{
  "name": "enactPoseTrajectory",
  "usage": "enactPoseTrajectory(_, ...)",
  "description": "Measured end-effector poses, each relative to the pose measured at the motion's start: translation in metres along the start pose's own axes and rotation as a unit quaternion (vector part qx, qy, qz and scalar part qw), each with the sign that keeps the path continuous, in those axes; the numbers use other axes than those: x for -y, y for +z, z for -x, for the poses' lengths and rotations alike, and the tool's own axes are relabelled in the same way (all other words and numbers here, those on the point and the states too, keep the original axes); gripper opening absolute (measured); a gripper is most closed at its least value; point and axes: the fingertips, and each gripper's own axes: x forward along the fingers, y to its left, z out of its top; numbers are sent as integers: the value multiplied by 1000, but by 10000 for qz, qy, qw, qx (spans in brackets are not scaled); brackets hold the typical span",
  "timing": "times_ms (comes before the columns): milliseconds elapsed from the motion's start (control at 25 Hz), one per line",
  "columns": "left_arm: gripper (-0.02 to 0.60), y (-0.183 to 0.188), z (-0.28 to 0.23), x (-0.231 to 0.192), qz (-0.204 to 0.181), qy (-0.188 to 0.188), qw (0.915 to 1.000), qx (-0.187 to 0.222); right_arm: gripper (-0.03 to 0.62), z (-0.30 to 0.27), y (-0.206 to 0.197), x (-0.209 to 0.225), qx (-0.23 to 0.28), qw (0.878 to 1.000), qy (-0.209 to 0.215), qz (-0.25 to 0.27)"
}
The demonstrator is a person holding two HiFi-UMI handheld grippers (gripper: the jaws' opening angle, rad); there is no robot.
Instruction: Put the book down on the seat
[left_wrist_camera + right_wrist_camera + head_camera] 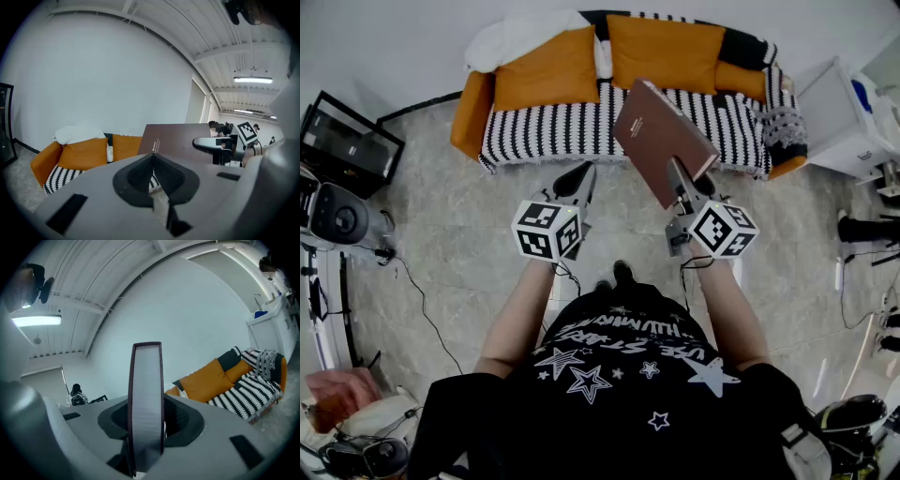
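Observation:
A dark brown hardcover book (661,139) stands tilted in the air, with my right gripper (682,181) shut on its lower edge. In the right gripper view the book (146,399) shows edge-on, its pale page block clamped between the black jaws. The book (178,143) also shows beyond my left gripper (153,180). That left gripper (573,184) is shut and holds nothing, level with the right one and to its left. Ahead stands the sofa, with a black-and-white striped seat (572,127) and orange cushions (666,52).
A white blanket (520,33) lies on the sofa's left back and a patterned throw (783,122) at its right end. A white cabinet (839,117) stands to the right, a dark screen (347,141) and other gear to the left. Cables cross the grey tiled floor (441,234).

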Motion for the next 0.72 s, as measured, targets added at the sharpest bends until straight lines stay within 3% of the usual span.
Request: enactPoseTrajectory(720,11,-4,17,4,-5,-175,9998,16,153,6,-28,-33,-173,9998,117,21)
